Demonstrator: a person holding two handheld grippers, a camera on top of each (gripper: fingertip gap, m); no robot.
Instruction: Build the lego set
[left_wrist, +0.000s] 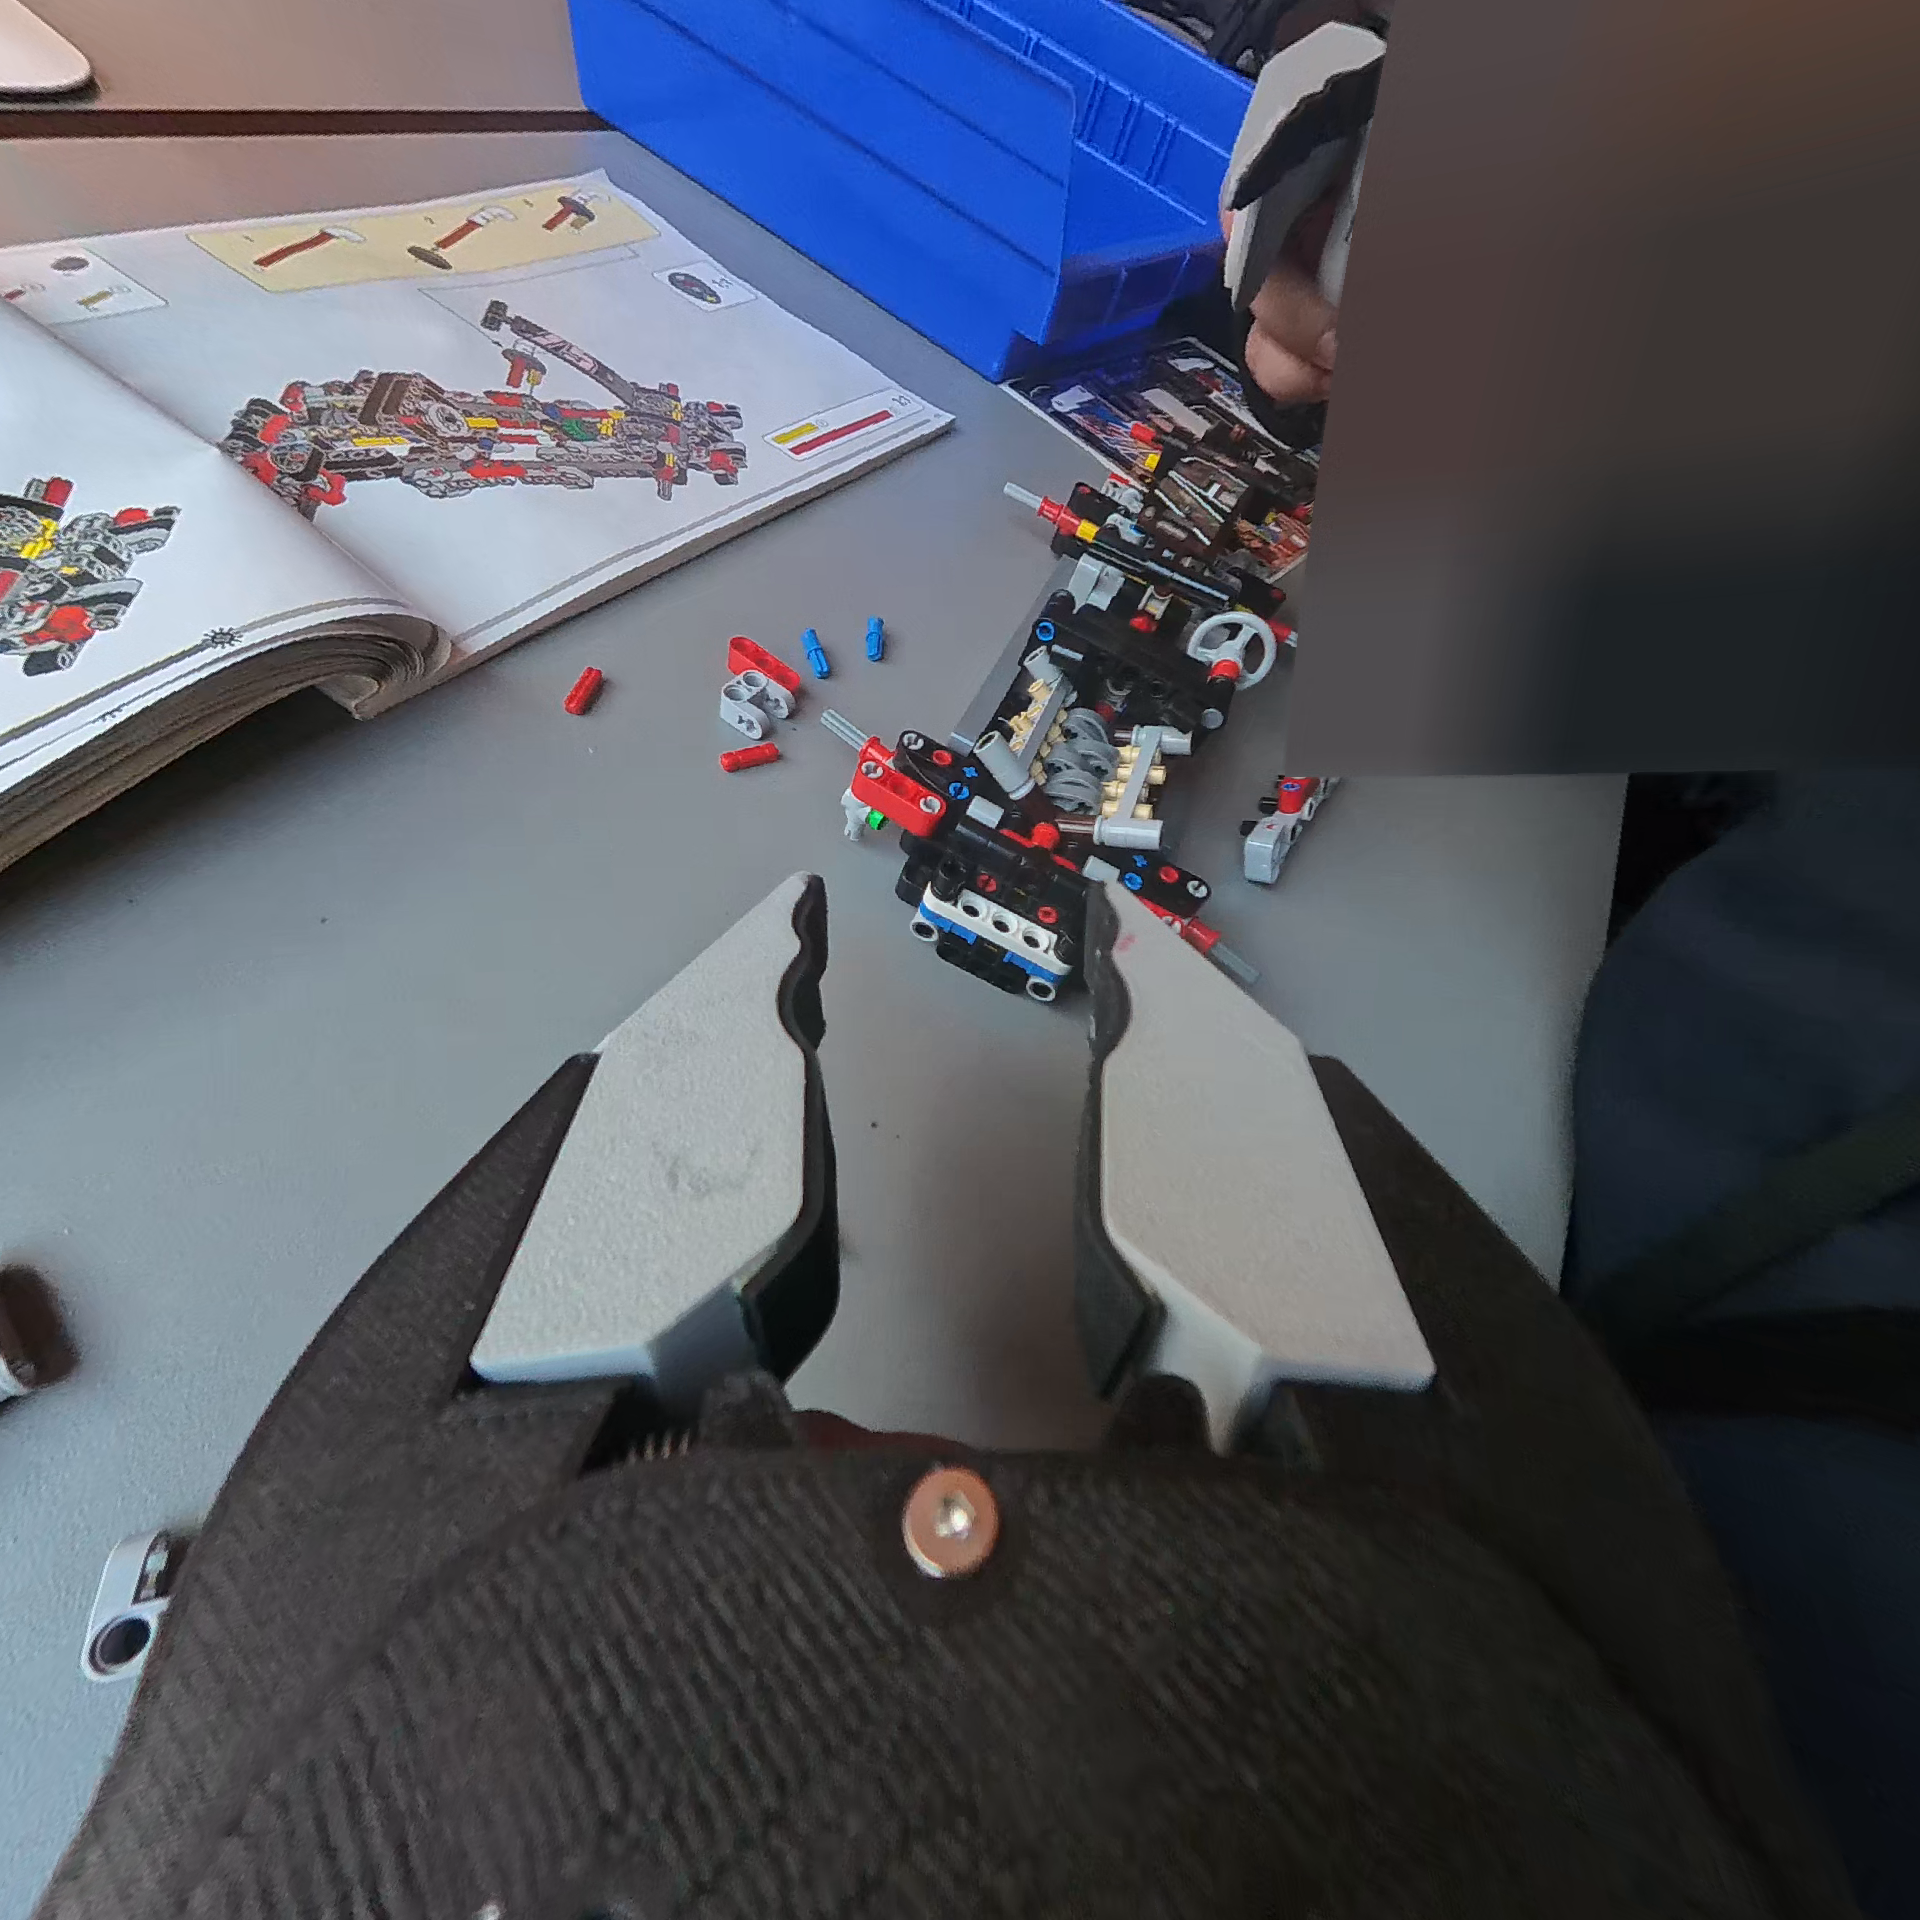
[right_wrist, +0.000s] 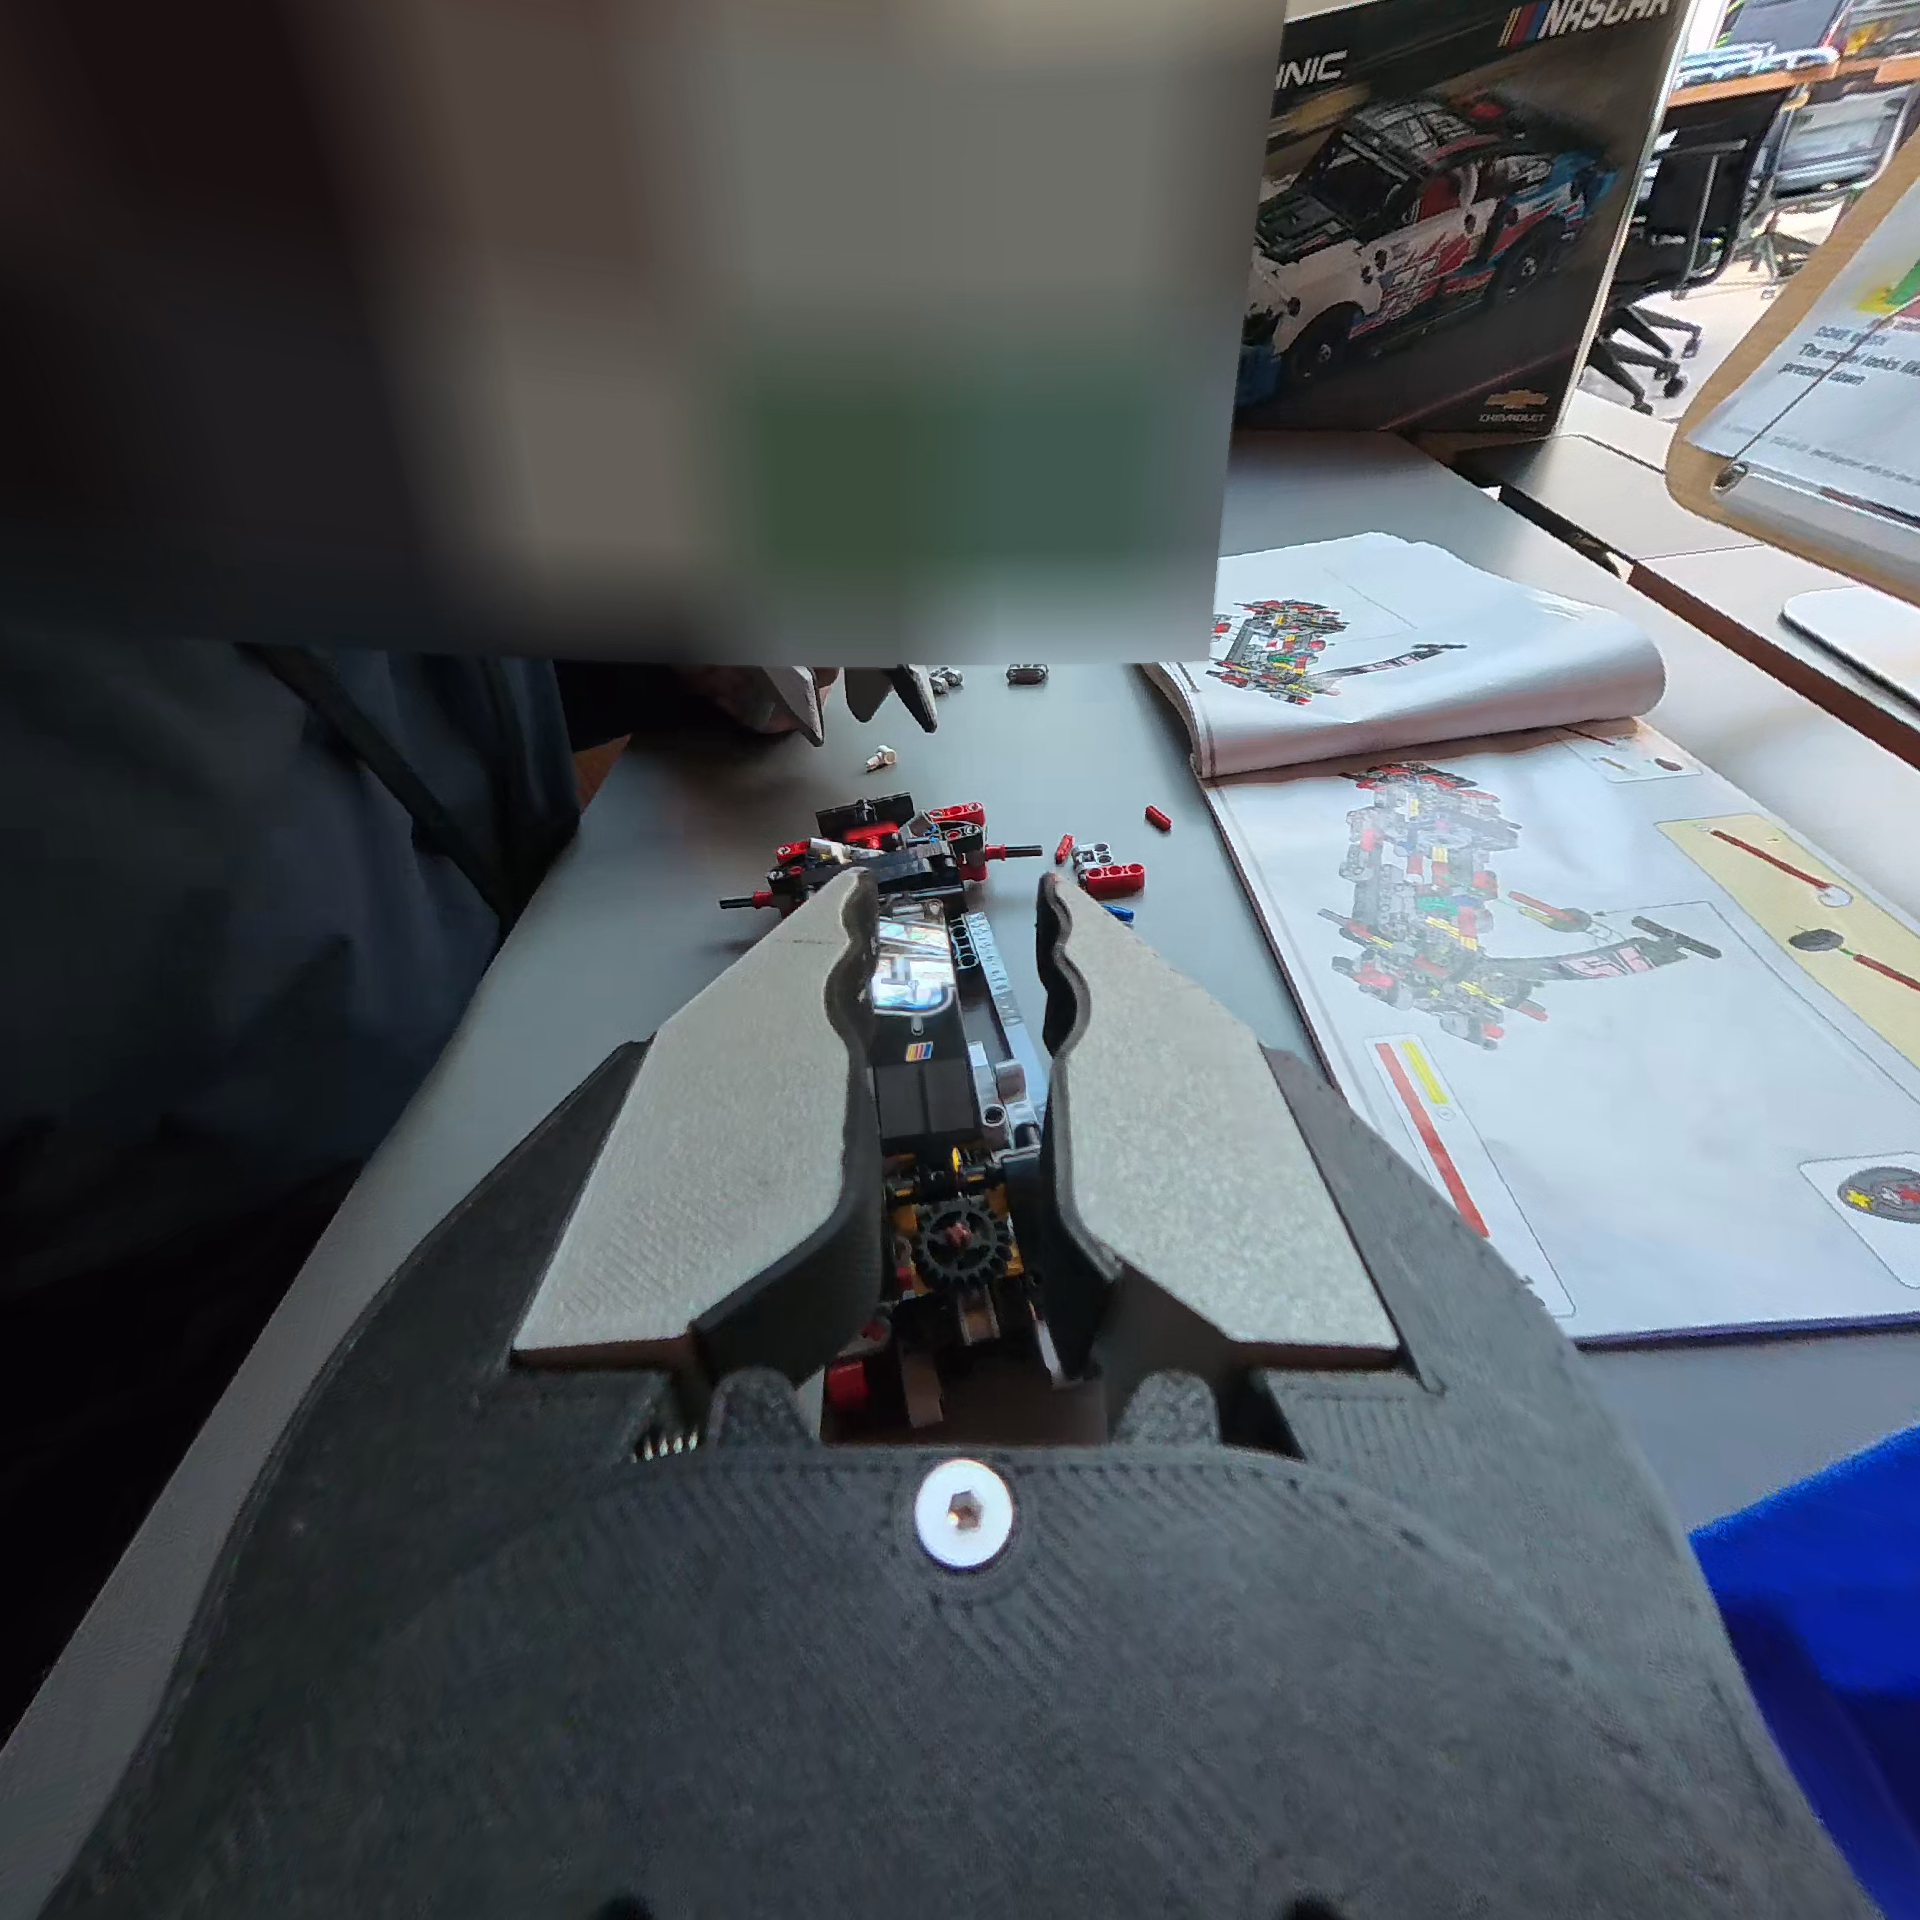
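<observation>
A long toy-brick chassis (left_wrist: 1091, 748), black with red, grey and blue parts, lies on the grey table (left_wrist: 520, 987). My left gripper (left_wrist: 956, 899) is open and holds nothing. Its fingertips stand at the chassis's near end, and the right fingertip (left_wrist: 1117, 935) overlaps that end. In the right wrist view the chassis (right_wrist: 925, 1039) runs lengthwise in the gap of my right gripper (right_wrist: 951, 883). Its jaws stand apart, with space beside the right pad (right_wrist: 1060, 966). The left wrist view shows the right gripper (left_wrist: 1288, 166) raised over the chassis's far end.
Loose red (left_wrist: 583, 689), blue (left_wrist: 816, 652) and grey (left_wrist: 748, 707) pieces lie left of the chassis. A small grey and red sub-assembly (left_wrist: 1283, 821) lies to its right. An open instruction booklet (left_wrist: 416, 416) and a blue bin (left_wrist: 935, 156) are farther back. A printed box (right_wrist: 1455, 208) stands behind. The left gripper's tips are roughly 20 cm from the right gripper's.
</observation>
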